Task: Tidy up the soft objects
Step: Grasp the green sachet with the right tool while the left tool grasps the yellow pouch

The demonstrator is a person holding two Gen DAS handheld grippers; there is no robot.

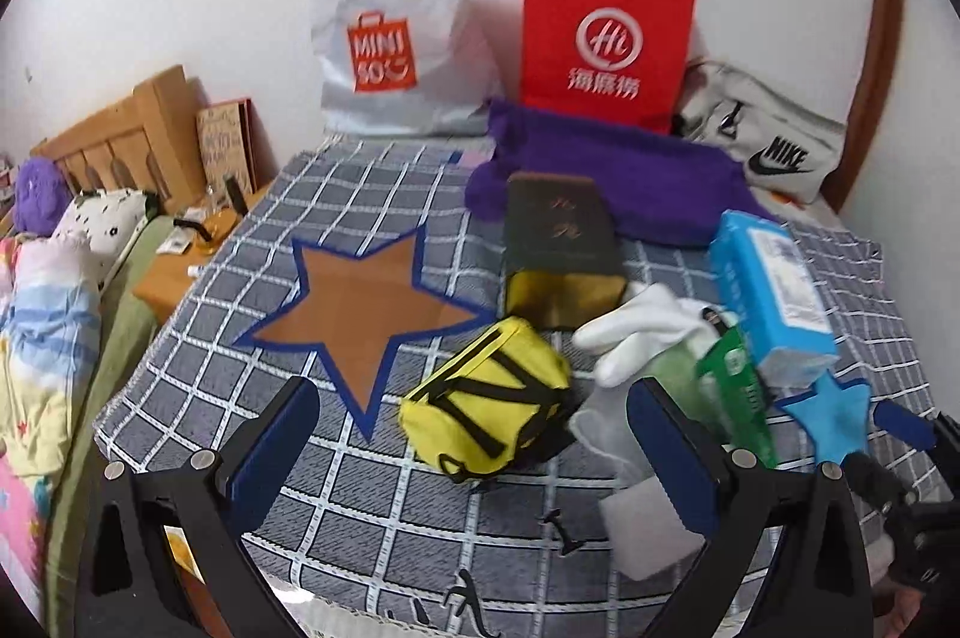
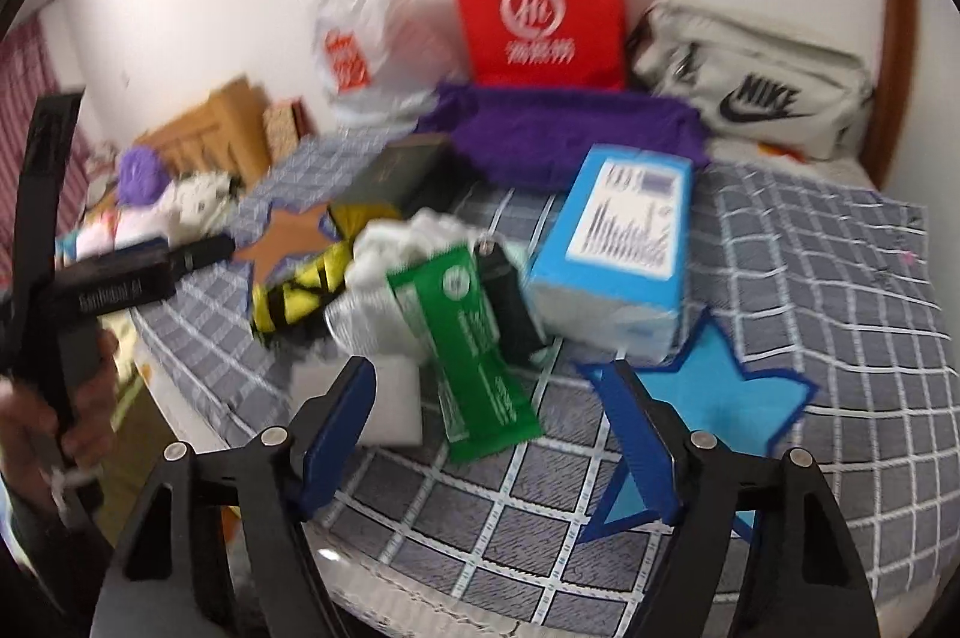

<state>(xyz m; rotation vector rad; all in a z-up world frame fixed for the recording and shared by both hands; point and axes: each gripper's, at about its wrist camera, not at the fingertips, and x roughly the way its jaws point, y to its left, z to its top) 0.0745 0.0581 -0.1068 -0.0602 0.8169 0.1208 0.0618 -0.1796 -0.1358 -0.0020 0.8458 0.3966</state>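
A pile lies on a grey checked cloth (image 1: 372, 506): a yellow pouch with black straps (image 1: 486, 404), white gloves (image 1: 642, 332), a green packet (image 2: 474, 338), a blue tissue pack (image 2: 618, 242), a dark box (image 1: 558, 242) and a white sponge (image 2: 390, 398). A purple fuzzy cloth (image 1: 612, 176) lies behind. My left gripper (image 1: 474, 464) is open and empty, its fingers either side of the yellow pouch. My right gripper (image 2: 486, 434) is open and empty, just in front of the green packet. A brown star (image 1: 366, 308) and a blue star (image 2: 708, 392) mark the cloth.
A white Miniso bag (image 1: 390, 32), a red paper bag (image 1: 606, 32) and a grey Nike pouch (image 1: 768, 140) stand against the back wall. A bed with pillows (image 1: 54, 278) and a wooden nightstand (image 1: 174, 272) are at the left.
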